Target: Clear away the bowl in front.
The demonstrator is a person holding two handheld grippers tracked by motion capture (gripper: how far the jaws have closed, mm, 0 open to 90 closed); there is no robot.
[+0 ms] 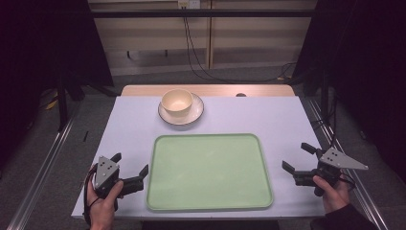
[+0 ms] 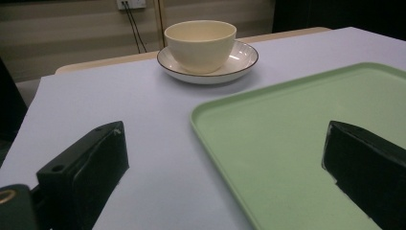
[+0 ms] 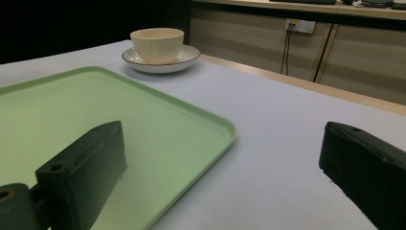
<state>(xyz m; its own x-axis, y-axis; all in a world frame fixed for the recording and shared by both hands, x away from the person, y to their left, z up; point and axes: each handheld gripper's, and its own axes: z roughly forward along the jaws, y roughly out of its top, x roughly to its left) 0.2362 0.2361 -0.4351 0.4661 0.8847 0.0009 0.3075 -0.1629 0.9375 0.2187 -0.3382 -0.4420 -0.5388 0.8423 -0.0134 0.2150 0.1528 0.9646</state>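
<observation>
Dominating the table, the green tray [image 1: 209, 172] lies empty; beyond its far edge a cream bowl [image 1: 176, 101] sits on a saucer [image 1: 194, 115]. Flanking the tray, left gripper [image 1: 130, 168] and right gripper [image 1: 296, 157] gape wide, empty. Pinching the bowl's rim off-centre could tip it.

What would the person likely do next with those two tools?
Probably reach one tool, likely the left tool, forward toward the bowl on its plate. Both tools, the right tool too, are open and hold nothing, flanking the bare green tray.
</observation>
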